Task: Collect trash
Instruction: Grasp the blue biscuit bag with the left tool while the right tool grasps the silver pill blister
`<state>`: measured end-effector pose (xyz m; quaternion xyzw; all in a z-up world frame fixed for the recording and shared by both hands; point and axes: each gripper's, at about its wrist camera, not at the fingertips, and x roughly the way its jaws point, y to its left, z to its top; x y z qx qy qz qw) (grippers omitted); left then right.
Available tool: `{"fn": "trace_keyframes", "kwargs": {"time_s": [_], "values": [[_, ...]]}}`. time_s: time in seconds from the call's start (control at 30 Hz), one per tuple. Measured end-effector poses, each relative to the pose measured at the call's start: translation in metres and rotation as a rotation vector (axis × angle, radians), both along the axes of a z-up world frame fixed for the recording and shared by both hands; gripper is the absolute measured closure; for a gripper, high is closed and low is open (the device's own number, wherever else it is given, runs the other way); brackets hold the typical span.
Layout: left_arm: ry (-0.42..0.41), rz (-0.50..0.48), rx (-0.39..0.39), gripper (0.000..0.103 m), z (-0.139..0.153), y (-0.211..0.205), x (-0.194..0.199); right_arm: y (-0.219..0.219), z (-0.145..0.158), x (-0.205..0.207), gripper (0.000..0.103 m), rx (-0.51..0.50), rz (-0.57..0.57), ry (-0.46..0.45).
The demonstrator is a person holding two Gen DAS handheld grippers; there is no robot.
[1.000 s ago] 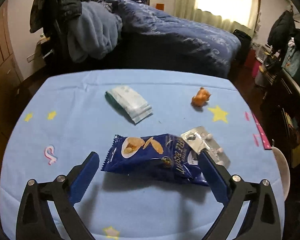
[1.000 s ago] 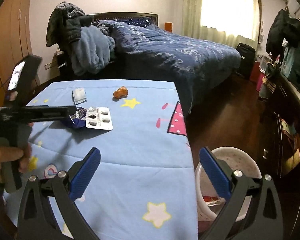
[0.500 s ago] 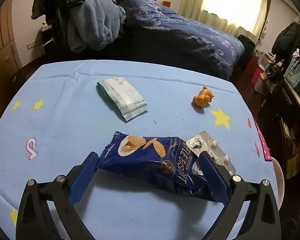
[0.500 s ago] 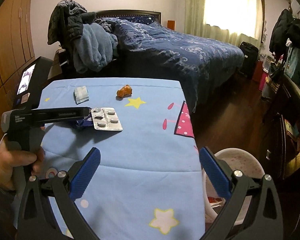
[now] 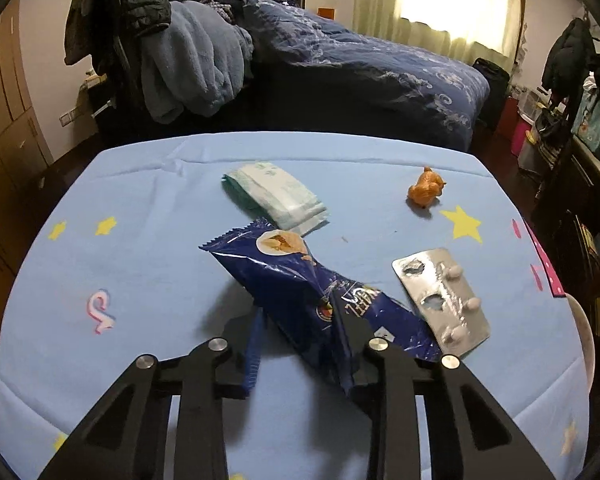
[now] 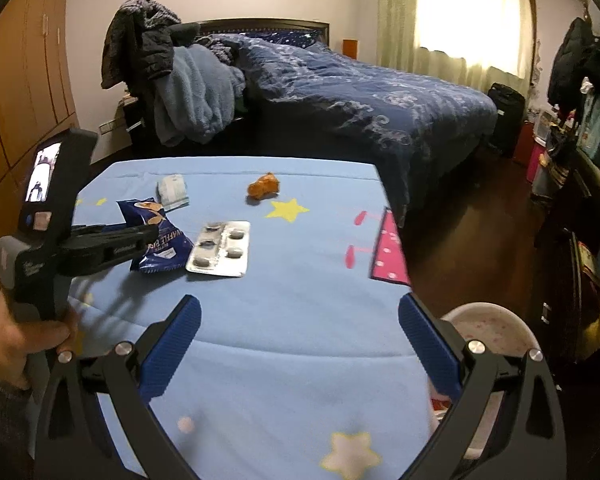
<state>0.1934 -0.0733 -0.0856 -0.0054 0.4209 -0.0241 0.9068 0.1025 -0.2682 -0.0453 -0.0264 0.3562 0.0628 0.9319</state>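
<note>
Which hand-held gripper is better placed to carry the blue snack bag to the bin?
Left: the left hand-held gripper is shut on the blue snack bag. The right hand-held gripper is open and holds nothing.

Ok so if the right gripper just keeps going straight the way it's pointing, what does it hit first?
Most likely the bare blue tablecloth. The open right gripper has nothing between its fingers; the blister pack lies farther on and left of its line, though depth is hard to judge.

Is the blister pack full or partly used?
Partly used: the blister pack shows torn, empty pockets beside pockets that hold pills.
</note>
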Motion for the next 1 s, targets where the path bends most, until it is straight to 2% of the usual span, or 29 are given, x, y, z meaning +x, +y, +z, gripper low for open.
{"fn": "trace_keyframes", "kwargs": {"time_s": [0.3,0.47,0.67,1.0], "values": [[-0.067,0.067,0.094,0.074,0.014,0.05,-0.019,0.051,-0.016,0.049,0.004,-0.048,0.067,0.038],[-0.057,0.091,0.069,0.074,0.013,0.076,-0.022,0.072,-0.035,0.088,0.004,-0.022,0.081,0.133],[-0.051,0.094,0.039,0.074,0.01,0.091,-0.025,0.082,-0.055,0.113,0.004,-0.03,0.045,0.213],[-0.033,0.104,0.014,0.074,0.004,0.103,-0.023,0.085,-0.062,0.116,0.004,-0.037,0.042,0.229]]}}
